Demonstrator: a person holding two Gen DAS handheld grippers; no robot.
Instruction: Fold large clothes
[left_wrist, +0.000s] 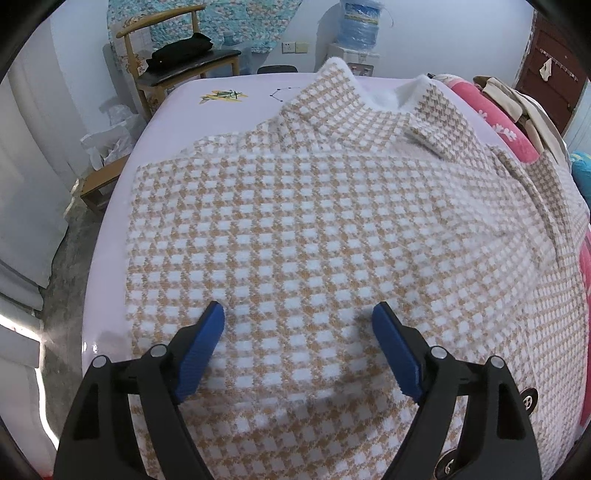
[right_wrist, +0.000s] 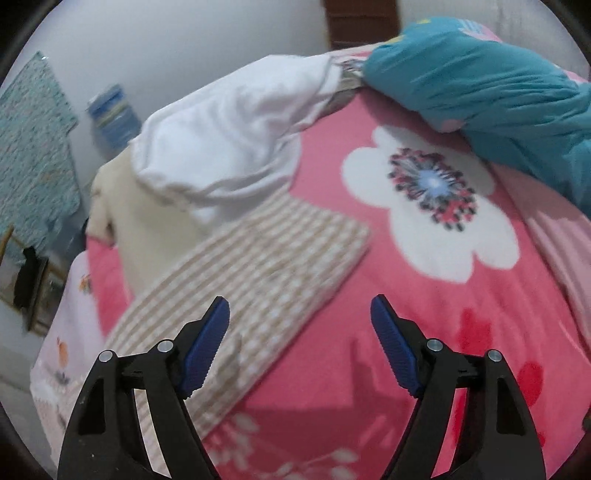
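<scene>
**A:** Left wrist view gives us the checked coat (left_wrist: 314, 221) spread across the middle of the frame, collar toward the top, lying on the pale lilac sheet (left_wrist: 229, 110). We see the left edge running straight down the left of the frame, as if that side were already turned in, though we cannot be sure of that.

**B:** And our left gripper (left_wrist: 298, 314)?

**A:** It hangs over the lower middle of the coat with its blue pads spread wide. Nothing sits between them; the cloth lies flat beneath.

**B:** In the right wrist view we find the sleeve (right_wrist: 258, 266) of the same check running from lower left up to the centre of the frame, stretched out over the pink flowered blanket (right_wrist: 424, 314). So that sleeve is not folded in yet.

**A:** Is our right gripper (right_wrist: 300, 314) on it?

**B:** No. Its jaws stand well apart and empty, above the sleeve's lower edge and the blanket. The picture is blurred, so we cannot tell how close the pads are to the cloth.

**A:** Then we judge the job early: coat laid out, perhaps one side tidied. The right sleeve, then the lengthwise and crosswise folds, are left.

**B:** Agreed. The white garment (right_wrist: 229, 136) and teal bedding (right_wrist: 480, 92) at the top crowd that sleeve.
</scene>
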